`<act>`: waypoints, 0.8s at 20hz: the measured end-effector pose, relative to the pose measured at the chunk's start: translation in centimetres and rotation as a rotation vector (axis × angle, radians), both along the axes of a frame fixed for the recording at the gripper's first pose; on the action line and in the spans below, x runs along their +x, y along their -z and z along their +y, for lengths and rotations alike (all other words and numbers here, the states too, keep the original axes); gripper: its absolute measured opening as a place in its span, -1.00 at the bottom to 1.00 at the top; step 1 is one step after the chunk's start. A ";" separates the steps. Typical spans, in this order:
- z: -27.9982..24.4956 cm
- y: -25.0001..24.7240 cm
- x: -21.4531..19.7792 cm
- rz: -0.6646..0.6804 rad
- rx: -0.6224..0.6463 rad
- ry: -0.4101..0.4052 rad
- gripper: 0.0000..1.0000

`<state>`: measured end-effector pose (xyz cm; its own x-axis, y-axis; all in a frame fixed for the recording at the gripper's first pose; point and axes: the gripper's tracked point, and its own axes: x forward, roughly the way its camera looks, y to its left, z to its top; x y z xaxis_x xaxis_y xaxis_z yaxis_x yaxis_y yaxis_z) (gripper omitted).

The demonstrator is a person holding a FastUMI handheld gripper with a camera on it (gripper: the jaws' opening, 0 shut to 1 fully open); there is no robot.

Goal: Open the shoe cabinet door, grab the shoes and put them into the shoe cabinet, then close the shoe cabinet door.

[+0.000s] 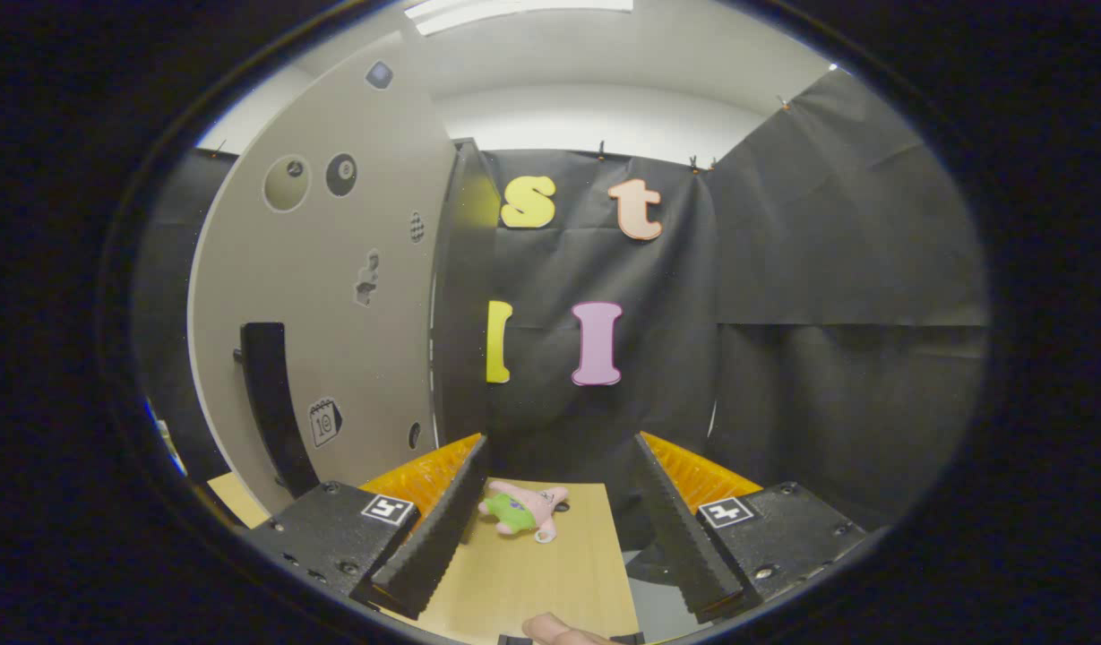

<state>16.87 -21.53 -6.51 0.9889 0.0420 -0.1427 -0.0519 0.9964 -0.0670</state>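
Fingertip (559,632) of a person pokes in at the near edge, between the gripper (559,502) fingers. Jaws spread wide, holding nothing. Between them on the wooden tabletop (532,582): small pink plush toy (523,511) with green shorts, closer to the left finger. Shoe cabinet door (335,278), grey with stickers and a black handle (268,403), stands left beyond the fingers; open or shut, can't tell.

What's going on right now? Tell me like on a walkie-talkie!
Fingers open, holding nothing. Pink plush shoe on wooden table, just ahead between fingers. Grey cabinet door with black handle off to one side. Nothing blocking.
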 end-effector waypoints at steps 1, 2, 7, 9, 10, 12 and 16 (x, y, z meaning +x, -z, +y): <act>1.6 -0.2 0.1 0.000 0.004 -0.024 1.00; 3.1 -0.3 0.2 0.000 0.009 -0.051 1.00; 6.3 -0.4 0.0 -0.007 -0.037 -0.057 0.89; 6.8 -0.3 -0.1 -0.005 -0.022 -0.050 0.86; 7.1 -0.3 -0.2 -0.006 -0.013 -0.052 0.85; 7.9 0.0 -0.3 0.002 0.011 -0.059 0.83; 10.6 -0.2 -1.1 -0.005 0.024 -0.059 0.83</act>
<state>15.81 -10.90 -6.34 0.9853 0.1034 -0.1357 -0.1102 0.9929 -0.0438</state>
